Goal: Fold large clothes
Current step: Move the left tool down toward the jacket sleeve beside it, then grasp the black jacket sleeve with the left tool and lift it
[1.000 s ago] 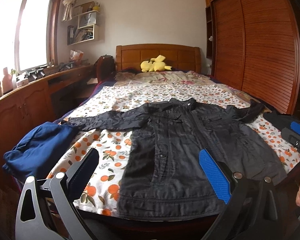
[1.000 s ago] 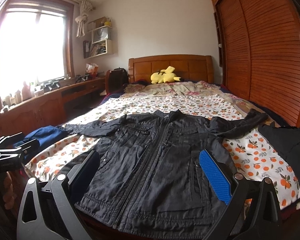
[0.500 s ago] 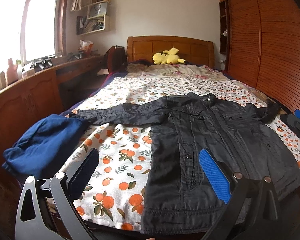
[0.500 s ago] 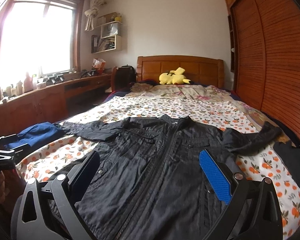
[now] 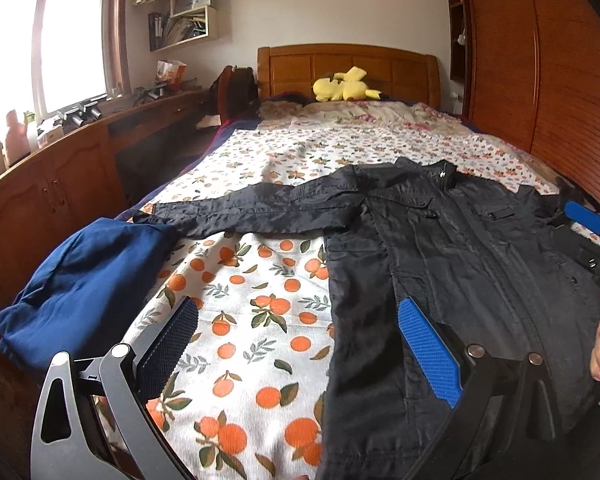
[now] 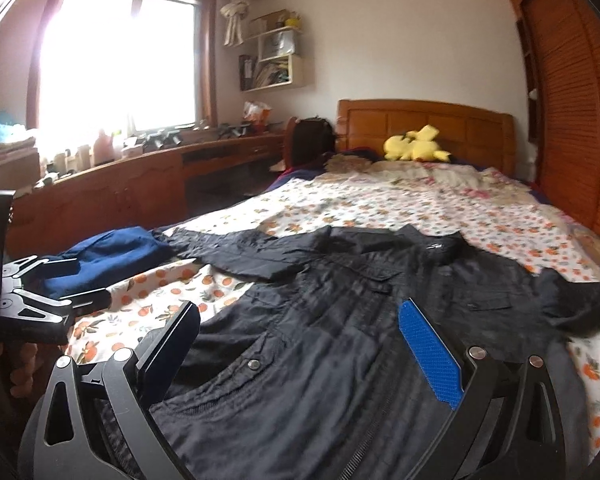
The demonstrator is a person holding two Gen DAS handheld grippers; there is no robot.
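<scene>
A black jacket (image 5: 452,256) lies spread flat, front up, on the orange-print bedspread (image 5: 260,296), its left sleeve (image 5: 252,216) stretched out sideways. In the right wrist view the jacket (image 6: 340,360) fills the foreground. My left gripper (image 5: 296,340) is open and empty, above the bedspread beside the jacket's left hem. My right gripper (image 6: 300,344) is open and empty, low over the jacket's lower front. Each gripper also shows at the edge of the other's view: the right one (image 5: 588,232), the left one (image 6: 40,296).
A folded blue garment (image 5: 84,280) lies at the bed's left edge, touching the sleeve cuff. A yellow plush toy (image 5: 344,86) sits by the headboard. A wooden desk (image 5: 60,168) runs along the left wall, wardrobe doors (image 5: 560,80) along the right.
Both grippers have moved forward and lower toward the bed. The left view has shifted left over the bedspread. The right gripper has swung left over the jacket. Jaws stay open.
</scene>
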